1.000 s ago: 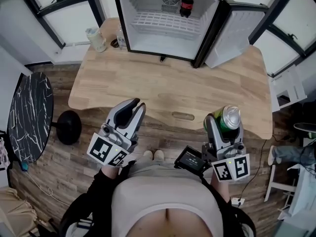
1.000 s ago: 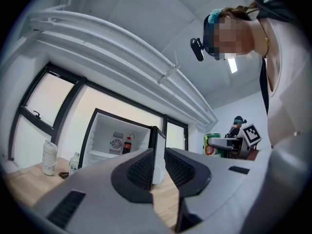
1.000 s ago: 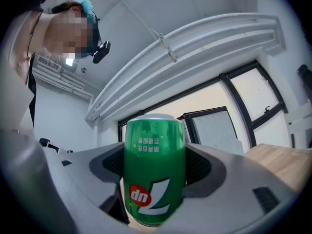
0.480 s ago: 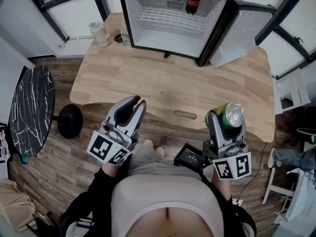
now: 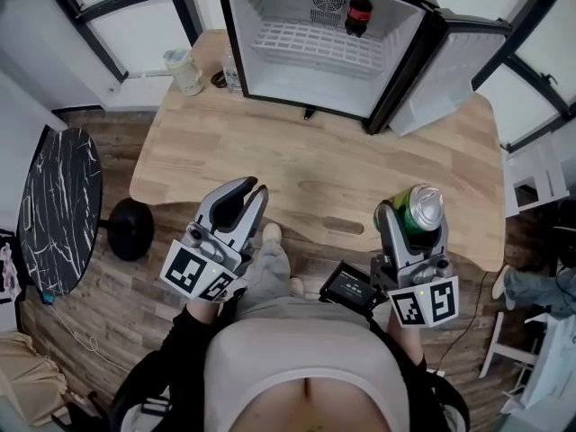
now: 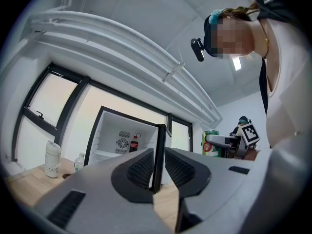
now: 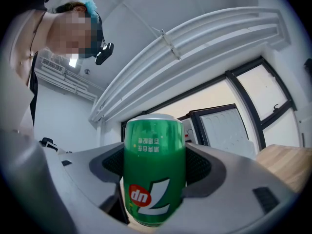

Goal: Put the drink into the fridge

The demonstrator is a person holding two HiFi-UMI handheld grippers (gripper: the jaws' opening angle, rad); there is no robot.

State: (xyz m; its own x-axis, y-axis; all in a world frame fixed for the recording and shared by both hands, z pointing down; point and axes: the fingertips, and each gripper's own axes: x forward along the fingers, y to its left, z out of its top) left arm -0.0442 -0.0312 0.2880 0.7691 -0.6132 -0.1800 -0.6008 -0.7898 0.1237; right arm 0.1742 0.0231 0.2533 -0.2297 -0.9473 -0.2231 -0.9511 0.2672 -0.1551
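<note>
green can (image 5: pixel 416 210) sitting pinched in right gripper (image 5: pixel 410 219), hovering at 5 o'clock edge of table (image 5: pixel 270 151); fridge (image 5: pixel 261 7) standing open at 12 o'clock, well apart; left gripper (image 5: pixel 243 196) idling, jaws nearly pressed together, empty; carrying and placing can inside remaining

Your left hand-held gripper (image 5: pixel 244 197) sits low in front of your waist, angled forward and slightly right, jaws drawn almost together on nothing. Your right hand-held gripper (image 5: pixel 410 229) is level with it, pointing forward, jaws clamped on a can (image 5: pixel 419 210). Both forearms stay tucked close.
</note>
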